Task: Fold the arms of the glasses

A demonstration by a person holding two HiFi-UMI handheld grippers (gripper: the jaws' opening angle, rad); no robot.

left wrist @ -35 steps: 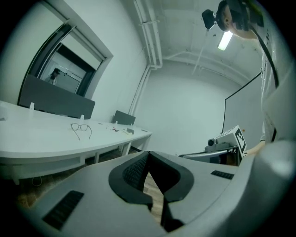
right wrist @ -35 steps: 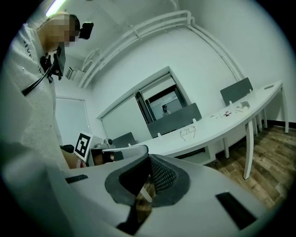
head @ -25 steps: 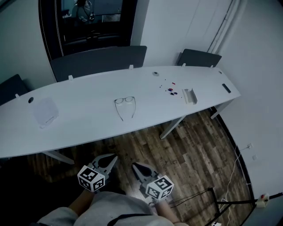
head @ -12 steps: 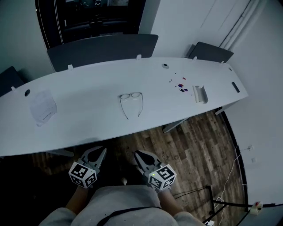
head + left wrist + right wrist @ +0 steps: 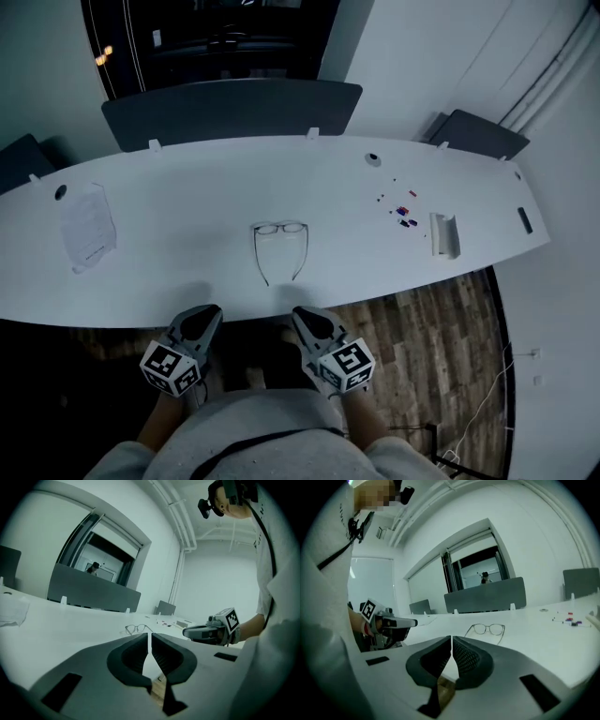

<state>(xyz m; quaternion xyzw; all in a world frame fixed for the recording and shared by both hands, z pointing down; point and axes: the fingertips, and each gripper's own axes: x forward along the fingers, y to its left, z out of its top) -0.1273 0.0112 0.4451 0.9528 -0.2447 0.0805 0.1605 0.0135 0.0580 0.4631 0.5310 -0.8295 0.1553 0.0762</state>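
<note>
1. Table (image 5: 169,272): the glasses (image 5: 279,246) lie at frame centre, arms unfolded toward the near edge.
2. Left gripper (image 5: 202,317) and right gripper (image 5: 306,319), lower centre, are closed and empty. They should probably open, then steady the frame while nudging one arm inward.

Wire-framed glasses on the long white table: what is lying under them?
Only bare white tabletop, showing through the clear lenses of the open-armed glasses. Whatever is below the tabletop is covered.

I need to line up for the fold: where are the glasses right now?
Head view: the glasses lie near the middle of the white table, arms open toward its near edge, ahead of the left gripper and right gripper, touching neither.
</note>
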